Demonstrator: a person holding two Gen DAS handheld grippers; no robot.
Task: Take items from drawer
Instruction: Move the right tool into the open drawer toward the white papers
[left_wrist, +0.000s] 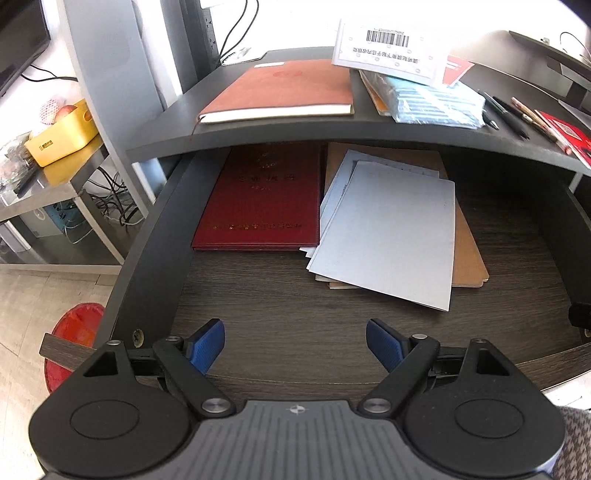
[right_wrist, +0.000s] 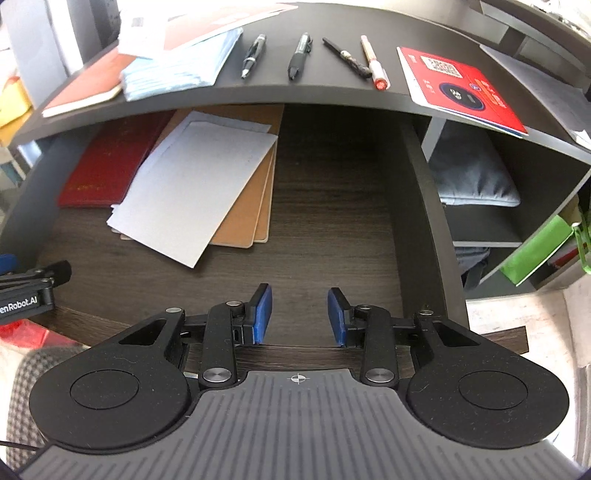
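Note:
The dark wood drawer (left_wrist: 295, 325) (right_wrist: 332, 221) is pulled open under the desk. Inside lie a dark red booklet (left_wrist: 262, 199) (right_wrist: 107, 166) on the left, and white paper sheets (left_wrist: 391, 232) (right_wrist: 195, 192) on top of brown folders (left_wrist: 469, 251) (right_wrist: 247, 221). My left gripper (left_wrist: 295, 345) is open and empty above the drawer's front part, short of the papers. My right gripper (right_wrist: 300, 314) is open and empty over the drawer's front edge, right of the papers. The left gripper shows at the left edge of the right wrist view (right_wrist: 29, 284).
On the desk top (left_wrist: 369, 129) (right_wrist: 332, 88) lie a red notebook (left_wrist: 280, 92), a blue packet (left_wrist: 436, 103) (right_wrist: 177, 70), a barcode envelope (left_wrist: 391, 48), several pens (right_wrist: 306, 55) and a red card (right_wrist: 458, 85). A shelf unit (right_wrist: 517, 221) stands right, a red bin (left_wrist: 74, 332) and a metal table (left_wrist: 55, 177) left.

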